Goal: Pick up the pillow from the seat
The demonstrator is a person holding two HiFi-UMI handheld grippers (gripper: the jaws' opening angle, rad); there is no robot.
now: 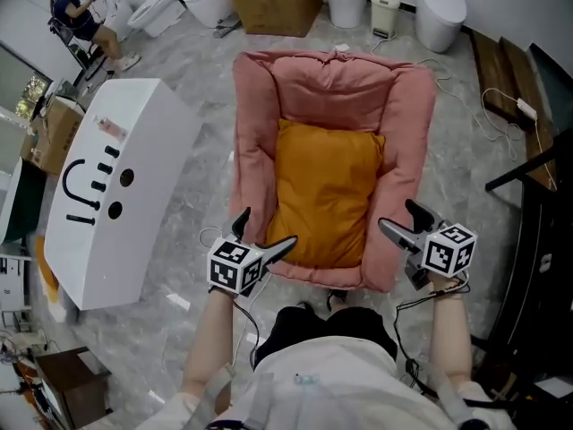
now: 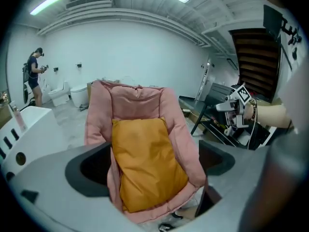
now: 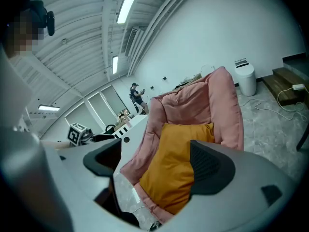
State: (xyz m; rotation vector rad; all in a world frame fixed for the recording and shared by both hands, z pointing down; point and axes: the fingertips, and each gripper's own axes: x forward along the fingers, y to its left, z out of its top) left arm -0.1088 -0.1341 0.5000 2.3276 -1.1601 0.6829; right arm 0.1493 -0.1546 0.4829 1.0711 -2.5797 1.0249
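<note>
Both grippers hover open at the front of the seat, pillow untouched.

The orange pillow [image 1: 327,191] lies flat in the middle of the pink padded seat [image 1: 255,133], its top edge against the backrest and its lower edge reaching the seat's front edge. The left gripper [image 1: 267,229] hangs at the seat's front left corner and the right gripper [image 1: 403,219] at the front right corner. The left one's fingers [image 2: 91,166] are spread wide apart with nothing between them. The right one's fingers [image 3: 210,166] are likewise apart and empty. Each gripper view frames the pillow beyond its fingers, clear of them. A white casing [image 1: 116,195] stands on the floor beside the seat's left edge.
</note>
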